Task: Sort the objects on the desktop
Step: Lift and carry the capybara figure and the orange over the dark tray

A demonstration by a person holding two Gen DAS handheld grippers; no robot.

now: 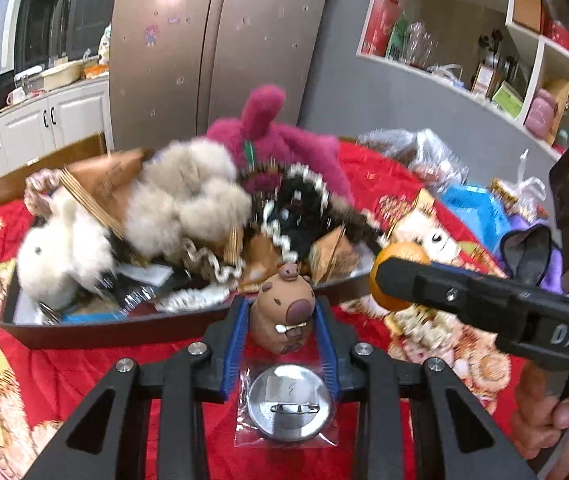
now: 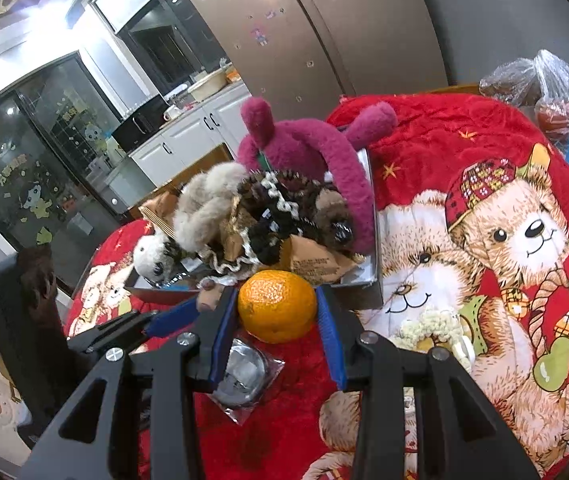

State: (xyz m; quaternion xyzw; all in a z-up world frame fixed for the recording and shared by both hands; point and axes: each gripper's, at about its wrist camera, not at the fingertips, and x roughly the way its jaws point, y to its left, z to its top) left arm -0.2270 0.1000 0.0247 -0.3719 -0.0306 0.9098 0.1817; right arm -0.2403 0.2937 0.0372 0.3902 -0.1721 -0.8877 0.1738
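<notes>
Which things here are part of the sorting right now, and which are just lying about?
In the job:
- capybara figurine, held in the left gripper
- orange, held in the right gripper
- tray piled with plush toys
- bagged pin badge

Lying about:
- plastic bags
- shelf clutter
- fridge

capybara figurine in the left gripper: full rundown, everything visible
The capybara figurine is small, brown and matte, maybe clay or resin. It has a darker snout, white teeth and a tiny capybara on its head. It stands upright, clamped at both flanks by the left gripper with its blue pads, in front of the toy-filled tray and above the bagged pin badge.
</notes>
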